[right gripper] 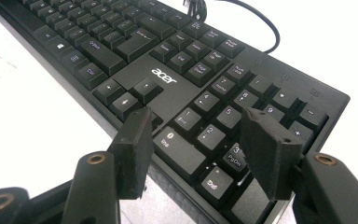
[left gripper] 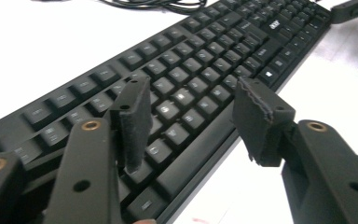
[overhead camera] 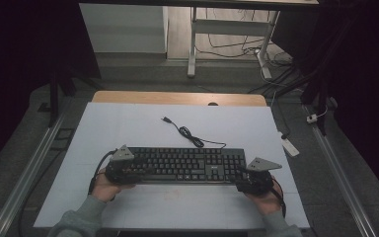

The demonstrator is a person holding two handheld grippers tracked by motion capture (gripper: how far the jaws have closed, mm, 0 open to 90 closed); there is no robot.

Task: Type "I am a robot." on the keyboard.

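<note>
A black keyboard (overhead camera: 182, 165) lies across the near half of a white tabletop (overhead camera: 128, 123), its cable (overhead camera: 190, 134) trailing toward the far edge. The left gripper (left gripper: 191, 116) hangs over the keyboard's left end and the right gripper (right gripper: 198, 149) over the number pad at its right end. Both have their jaws spread apart, gripping nothing.

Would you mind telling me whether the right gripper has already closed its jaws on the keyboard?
No, the right gripper has its jaws spread apart above the number pad of the keyboard.
</note>
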